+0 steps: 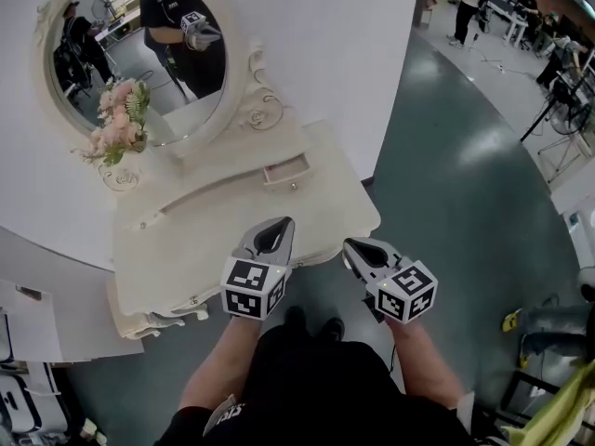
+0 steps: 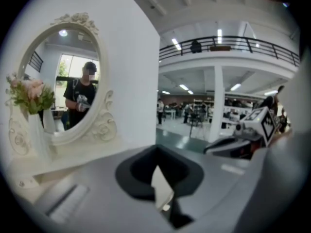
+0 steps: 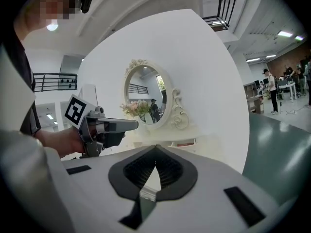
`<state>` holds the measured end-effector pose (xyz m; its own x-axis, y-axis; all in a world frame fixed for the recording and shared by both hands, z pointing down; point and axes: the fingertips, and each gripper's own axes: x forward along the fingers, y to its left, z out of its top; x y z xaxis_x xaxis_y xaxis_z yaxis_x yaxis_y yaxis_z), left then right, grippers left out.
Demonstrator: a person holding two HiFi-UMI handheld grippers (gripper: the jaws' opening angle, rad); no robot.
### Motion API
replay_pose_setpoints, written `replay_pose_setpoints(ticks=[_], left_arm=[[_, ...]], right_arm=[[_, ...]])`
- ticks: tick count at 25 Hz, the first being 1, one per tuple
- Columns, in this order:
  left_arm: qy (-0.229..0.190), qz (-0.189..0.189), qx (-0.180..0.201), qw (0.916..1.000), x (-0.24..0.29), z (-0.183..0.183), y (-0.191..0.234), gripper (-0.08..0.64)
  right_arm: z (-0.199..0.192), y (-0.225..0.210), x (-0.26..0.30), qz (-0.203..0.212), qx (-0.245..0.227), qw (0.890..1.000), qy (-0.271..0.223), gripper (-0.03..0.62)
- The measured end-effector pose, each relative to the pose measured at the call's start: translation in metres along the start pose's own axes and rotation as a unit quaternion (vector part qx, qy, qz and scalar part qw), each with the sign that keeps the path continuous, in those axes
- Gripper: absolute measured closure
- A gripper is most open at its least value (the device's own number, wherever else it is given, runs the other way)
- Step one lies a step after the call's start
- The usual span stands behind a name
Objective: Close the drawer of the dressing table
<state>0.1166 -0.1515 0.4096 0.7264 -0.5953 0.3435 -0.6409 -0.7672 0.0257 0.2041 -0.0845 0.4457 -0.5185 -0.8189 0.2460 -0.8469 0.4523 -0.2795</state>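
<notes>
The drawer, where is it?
In the head view the drawer stands open on the table, just under the mirror's right edge, right of the flowers.

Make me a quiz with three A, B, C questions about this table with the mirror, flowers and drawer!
1. Where are the flowers? A on a chair B by the mirror's left rim C on the floor
2. What colour is the dressing table? A black B blue C white
3. The small drawer is: A pulled out B shut C gone
Answers: 1 B, in the head view they stand against the mirror's left side; 2 C, its top is white; 3 A, its inside shows.
</notes>
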Motion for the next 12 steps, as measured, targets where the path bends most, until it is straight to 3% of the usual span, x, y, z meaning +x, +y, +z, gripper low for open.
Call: replay_pose_setpoints(ticks=[12], left_arm=[[-0.012,0.015,-0.031,0.9993,0.029,0.008,0.1,0.551]], right_arm=[[0.023,-0.016,0.095,0.009,-0.013,0.999,0.035,0.597]])
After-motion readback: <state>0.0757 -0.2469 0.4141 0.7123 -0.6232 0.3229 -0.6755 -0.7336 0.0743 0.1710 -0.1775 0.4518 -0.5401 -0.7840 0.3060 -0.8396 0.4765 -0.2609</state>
